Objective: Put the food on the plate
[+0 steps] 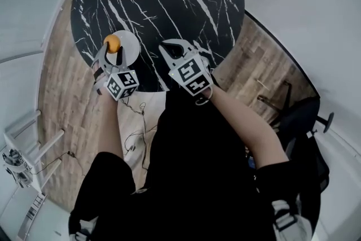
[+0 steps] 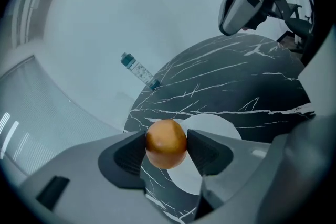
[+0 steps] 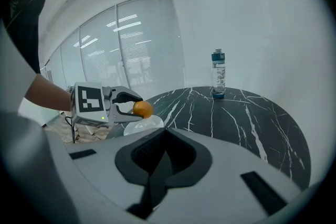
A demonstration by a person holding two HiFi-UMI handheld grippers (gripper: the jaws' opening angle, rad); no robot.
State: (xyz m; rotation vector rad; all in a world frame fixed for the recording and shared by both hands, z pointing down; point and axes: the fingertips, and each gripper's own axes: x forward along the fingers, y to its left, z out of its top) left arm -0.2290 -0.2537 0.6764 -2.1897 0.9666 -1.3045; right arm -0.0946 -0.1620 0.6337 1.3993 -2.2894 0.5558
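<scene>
A small orange round food (image 2: 166, 143) is pinched between the pads of my left gripper (image 2: 166, 145), which hangs just above a white plate (image 2: 220, 128). From the head view the orange food (image 1: 113, 43) sits over the plate (image 1: 131, 45) at the near left edge of the black marble table (image 1: 163, 3), with the left gripper (image 1: 112, 45) shut on it. My right gripper (image 1: 167, 49) is shut and empty, held over the table's near edge to the right of the plate. In the right gripper view the left gripper (image 3: 137, 107), the food (image 3: 143, 109) and the plate (image 3: 142, 125) show at left.
A clear water bottle (image 3: 218, 74) with a teal cap stands at the far edge of the round table (image 3: 236, 118). Wooden floor (image 1: 62, 99) with cables lies around it, and a dark chair (image 1: 299, 115) stands at the right.
</scene>
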